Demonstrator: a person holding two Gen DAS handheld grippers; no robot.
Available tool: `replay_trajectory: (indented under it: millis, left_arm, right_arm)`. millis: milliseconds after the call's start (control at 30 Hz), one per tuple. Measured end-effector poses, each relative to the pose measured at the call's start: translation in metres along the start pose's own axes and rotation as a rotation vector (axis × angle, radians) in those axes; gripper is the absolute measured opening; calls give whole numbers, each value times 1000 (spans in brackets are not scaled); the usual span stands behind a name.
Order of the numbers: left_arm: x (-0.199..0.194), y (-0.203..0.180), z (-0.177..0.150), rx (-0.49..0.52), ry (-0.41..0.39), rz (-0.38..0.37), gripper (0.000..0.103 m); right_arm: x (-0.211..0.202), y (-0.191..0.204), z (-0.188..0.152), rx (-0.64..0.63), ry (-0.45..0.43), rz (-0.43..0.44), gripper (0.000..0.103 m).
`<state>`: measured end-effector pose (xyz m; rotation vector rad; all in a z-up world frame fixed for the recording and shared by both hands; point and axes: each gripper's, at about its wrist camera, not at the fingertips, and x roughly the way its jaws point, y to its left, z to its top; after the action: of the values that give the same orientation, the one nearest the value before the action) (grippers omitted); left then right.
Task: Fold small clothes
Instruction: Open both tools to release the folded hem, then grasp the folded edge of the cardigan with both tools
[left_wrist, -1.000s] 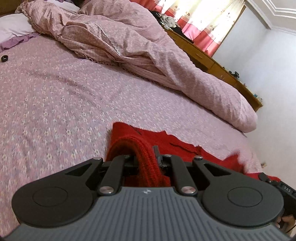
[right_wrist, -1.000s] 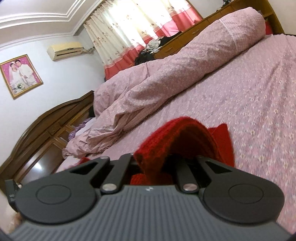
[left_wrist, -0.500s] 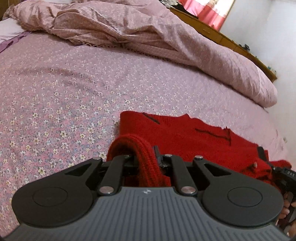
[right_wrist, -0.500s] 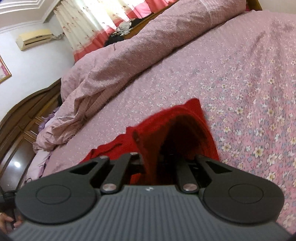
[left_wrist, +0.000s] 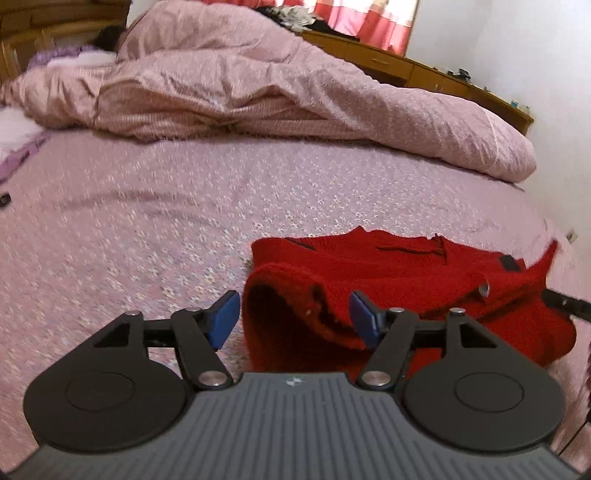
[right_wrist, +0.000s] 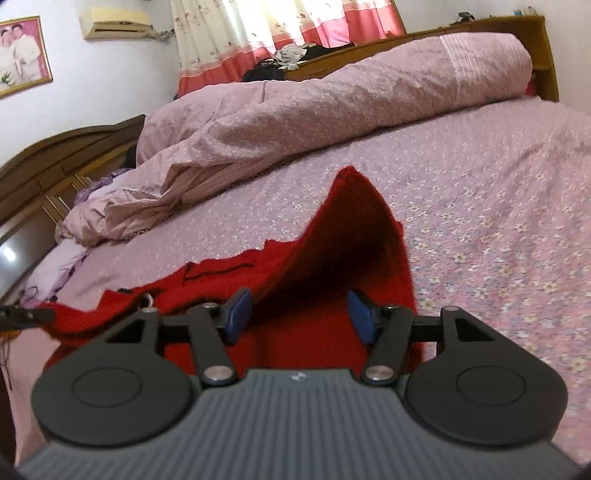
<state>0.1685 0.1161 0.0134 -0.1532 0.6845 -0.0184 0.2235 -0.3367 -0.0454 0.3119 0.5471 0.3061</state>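
A small red knitted garment (left_wrist: 399, 273) lies on the pink flowered bedsheet (left_wrist: 147, 221). In the left wrist view my left gripper (left_wrist: 293, 317) has its jaws opening; a rolled red edge (left_wrist: 273, 295) sits between the blue pads (left_wrist: 225, 314) without being pressed. In the right wrist view my right gripper (right_wrist: 299, 314) is also opening, and a raised fold of the red garment (right_wrist: 354, 229) stands up between and beyond its blue pads (right_wrist: 360, 314), free of them. The right gripper's tip (left_wrist: 565, 302) shows at the far right of the left view.
A crumpled pink quilt (left_wrist: 295, 92) lies along the back of the bed, with someone's dark hair (left_wrist: 109, 37) at the pillow end. A wooden headboard (right_wrist: 48, 177), a low wooden cabinet (left_wrist: 406, 70) and red-and-white curtains (right_wrist: 277, 33) stand behind. A small dark object (left_wrist: 4, 200) lies left.
Both grippers were shut on folds of the red garment; now both have opened and the cloth lies loose between the pads. Both views have swung and levelled.
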Motion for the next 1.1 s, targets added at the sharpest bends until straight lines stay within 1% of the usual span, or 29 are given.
replay_trajectory:
  millis: [100, 200, 400, 533, 700, 800, 967, 1100]
  left_arm:
    - [-5, 2, -2, 40, -12, 30, 76]
    - [-3, 8, -2, 41, 2, 38, 76]
    - [-3, 22, 0, -22, -3, -12, 77]
    - [2, 26, 5, -34, 2, -15, 77]
    - [23, 27, 13, -47, 6, -26, 77]
    - [39, 27, 18, -60, -6, -33, 77]
    - [67, 25, 27, -54, -9, -12, 77]
    - [82, 22, 31, -54, -13, -11, 77]
  right_arm:
    - [-7, -4, 2, -27, -9, -31, 60]
    - [-9, -11, 7, -24, -15, -55, 60]
    - [4, -23, 18, -19, -4, -97, 60]
    - [19, -26, 26, -35, 13, -116, 60]
    - [37, -26, 33, -54, 23, -119, 60]
    - [45, -23, 34, -65, 30, -124, 60]
    - [54, -18, 35, -98, 30, -129, 60]
    - [58, -20, 40, -95, 27, -124, 60]
